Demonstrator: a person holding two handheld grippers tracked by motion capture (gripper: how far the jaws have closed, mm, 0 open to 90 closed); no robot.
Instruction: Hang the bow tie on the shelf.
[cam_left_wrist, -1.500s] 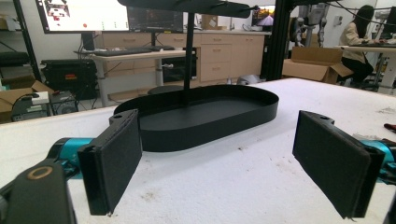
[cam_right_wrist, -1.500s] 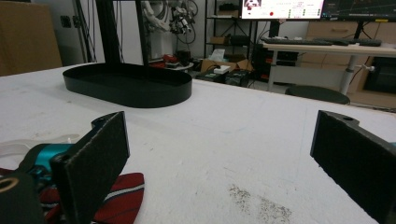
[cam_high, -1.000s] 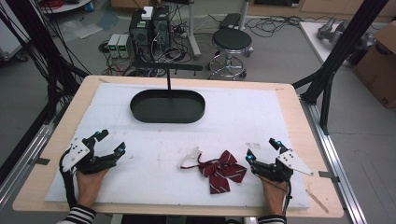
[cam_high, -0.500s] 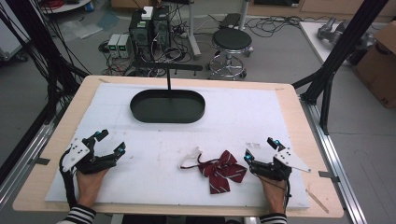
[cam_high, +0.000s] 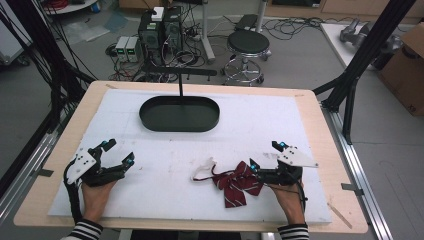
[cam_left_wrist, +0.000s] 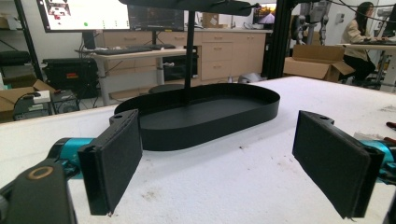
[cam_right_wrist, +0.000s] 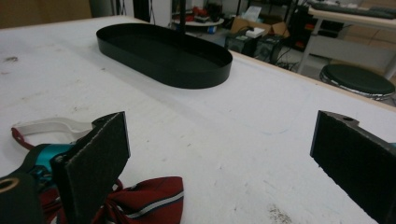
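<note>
Bow tie (cam_high: 236, 182), dark red with pale stripes, white strap (cam_high: 204, 168) trailing from it: lies flat near the desk's (cam_high: 310, 120) front edge, right of centre; long axis roughly along that edge.

Right gripper (cam_high: 266, 156): jaws wide, holding nothing, just beside the bow tie's right end; the nearer hand. The bow tie sits low at its left jaw.

Left gripper (cam_high: 119, 152): jaws wide, near the front-left corner, well apart.

Black oval tray (cam_high: 145, 112): toward the far edge, empty.
</note>
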